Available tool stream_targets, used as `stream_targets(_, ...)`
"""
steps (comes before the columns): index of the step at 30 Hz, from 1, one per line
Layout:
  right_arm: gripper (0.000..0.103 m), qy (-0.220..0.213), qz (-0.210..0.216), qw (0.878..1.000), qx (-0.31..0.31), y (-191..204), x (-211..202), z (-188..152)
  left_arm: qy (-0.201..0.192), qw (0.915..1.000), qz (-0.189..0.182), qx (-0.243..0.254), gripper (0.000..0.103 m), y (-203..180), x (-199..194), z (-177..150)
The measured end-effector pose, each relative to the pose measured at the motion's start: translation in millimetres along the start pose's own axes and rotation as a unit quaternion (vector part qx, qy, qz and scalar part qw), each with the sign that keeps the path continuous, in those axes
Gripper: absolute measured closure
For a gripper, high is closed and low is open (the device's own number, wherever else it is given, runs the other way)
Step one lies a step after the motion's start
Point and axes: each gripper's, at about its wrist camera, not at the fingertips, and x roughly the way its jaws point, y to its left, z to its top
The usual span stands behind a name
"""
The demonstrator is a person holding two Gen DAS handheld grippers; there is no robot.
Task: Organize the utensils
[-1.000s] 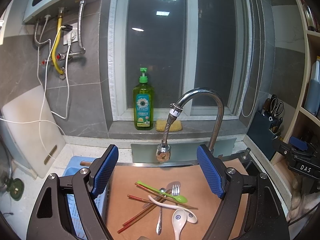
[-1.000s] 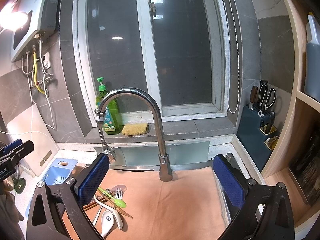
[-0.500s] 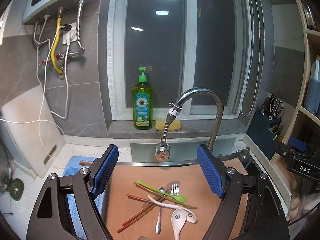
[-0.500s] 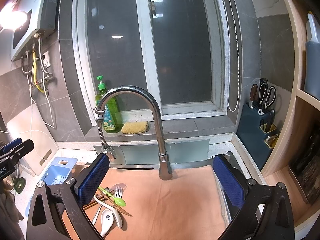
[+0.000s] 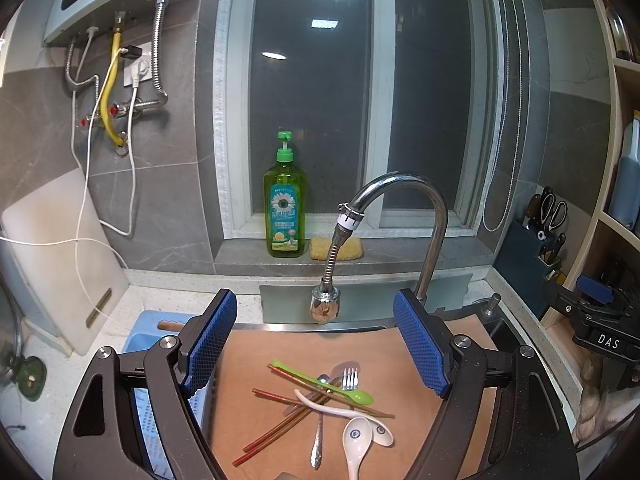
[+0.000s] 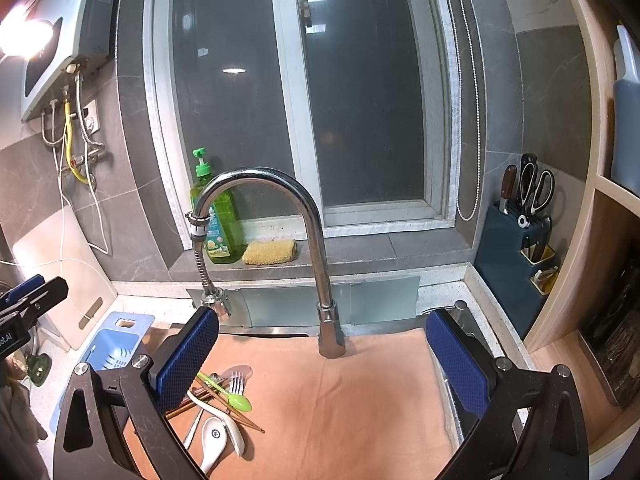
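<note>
A pile of utensils lies on an orange mat (image 5: 400,356) over the sink: a green spoon (image 5: 336,386), a metal fork (image 5: 349,378), red-brown chopsticks (image 5: 280,426), two white ceramic spoons (image 5: 356,440) and a metal spoon (image 5: 317,444). My left gripper (image 5: 320,344) is open and empty, held above and behind the pile. My right gripper (image 6: 324,364) is open and empty over the mat's bare middle; the pile (image 6: 220,404) lies by its left finger. A blue slotted utensil tray (image 5: 148,360) sits left of the mat, partly hidden by the left finger.
A chrome faucet (image 5: 432,232) with a hanging spray head (image 5: 326,304) arches over the mat's back edge. A green soap bottle (image 5: 284,208) and yellow sponge (image 5: 336,248) stand on the sill. A white cutting board (image 5: 52,256) leans at left. A blue knife block (image 6: 516,272) stands at right.
Both views have shifted only slightly; the utensils have not moved and both grippers stay open.
</note>
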Motion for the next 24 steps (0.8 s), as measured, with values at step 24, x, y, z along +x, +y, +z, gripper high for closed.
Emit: stream_targets(24, 0.001, 0.033, 0.029, 0.999, -0.002, -1.3, 23.9, -14.3, 0.038, 0.9993, 0.007, -0.003, 0.022, 10.6, 11.1, -16.4)
